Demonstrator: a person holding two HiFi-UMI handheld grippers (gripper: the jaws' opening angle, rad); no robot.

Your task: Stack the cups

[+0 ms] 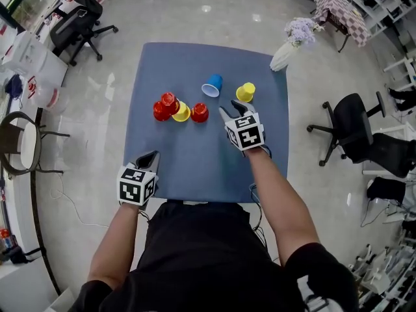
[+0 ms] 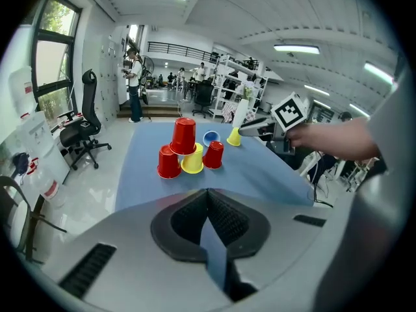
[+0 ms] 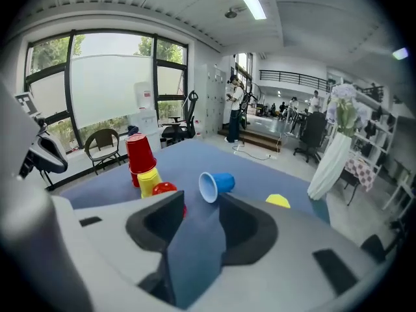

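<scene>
On the blue tabletop (image 1: 195, 155) stands a cluster of upside-down cups: a red cup (image 1: 160, 112), a yellow cup (image 1: 182, 113) and another red cup (image 1: 199, 112), with a third red cup (image 1: 169, 100) resting on top of the left pair. A blue cup (image 1: 212, 85) lies on its side behind them, its mouth toward me. A second yellow cup (image 1: 245, 92) stands upside down to its right. My right gripper (image 1: 231, 111) hovers open just right of the cluster, with nothing between its jaws (image 3: 200, 210). My left gripper (image 1: 151, 156) rests shut at the table's near left edge (image 2: 208, 197).
A white vase with flowers (image 1: 286, 52) stands at the table's far right corner. Office chairs (image 1: 78, 18) (image 1: 351, 125) sit on the floor to the left and right. A wide bare stretch of tabletop lies between the cups and me.
</scene>
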